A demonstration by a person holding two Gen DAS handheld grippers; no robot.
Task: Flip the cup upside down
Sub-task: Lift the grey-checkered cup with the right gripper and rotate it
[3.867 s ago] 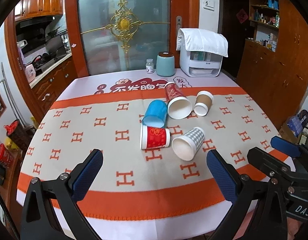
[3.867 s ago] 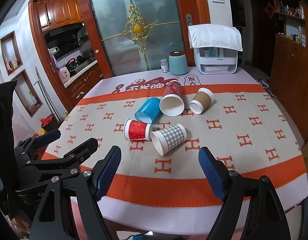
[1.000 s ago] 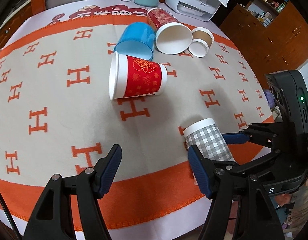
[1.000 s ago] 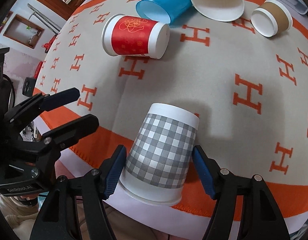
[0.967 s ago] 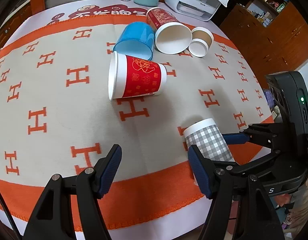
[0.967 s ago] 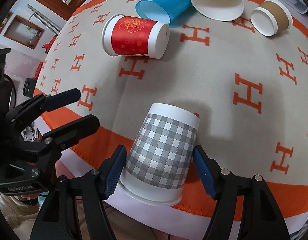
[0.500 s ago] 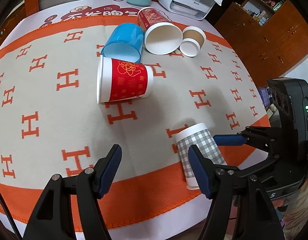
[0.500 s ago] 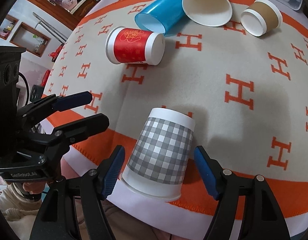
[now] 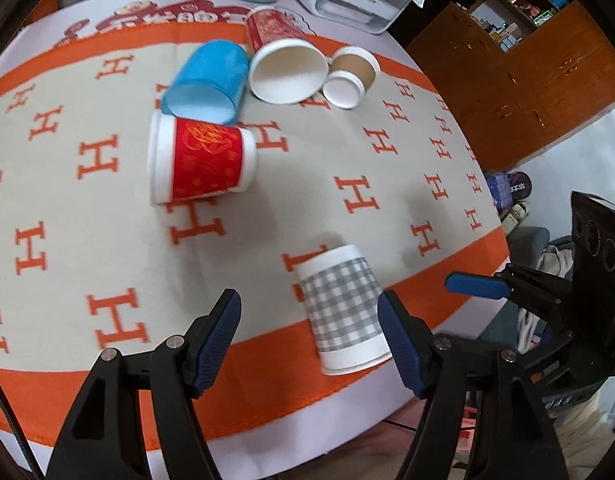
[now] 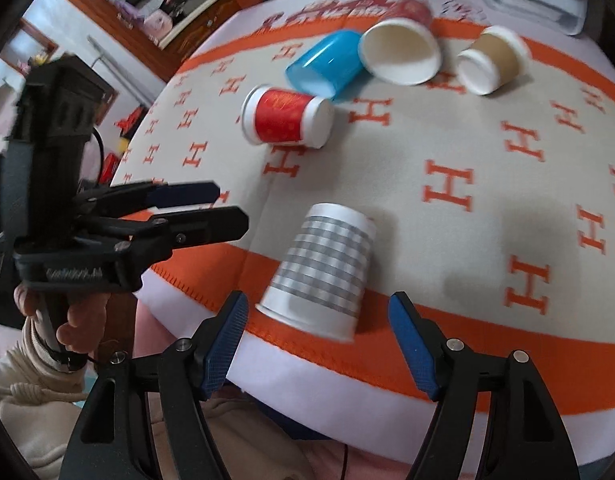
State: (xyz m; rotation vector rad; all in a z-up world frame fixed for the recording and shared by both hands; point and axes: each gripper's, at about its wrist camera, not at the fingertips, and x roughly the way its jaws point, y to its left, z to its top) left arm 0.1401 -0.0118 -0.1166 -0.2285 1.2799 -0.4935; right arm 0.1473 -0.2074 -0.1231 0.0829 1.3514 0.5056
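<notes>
Our left claw (image 9: 309,332) hangs wide open and empty, while our right claw (image 10: 317,330), clamped on the checked cup (image 10: 321,274) a second ago, has now spread and let go, leaving it mouth-down near the bench (image 10: 487,208) edge, apparently flipped.

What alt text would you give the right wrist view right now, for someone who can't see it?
A grey checked paper cup stands upside down near the front edge of an orange H-patterned tablecloth, just ahead of the open right gripper, which is not touching it. Behind it, four more cups lie on their sides; the left gripper is at left.
</notes>
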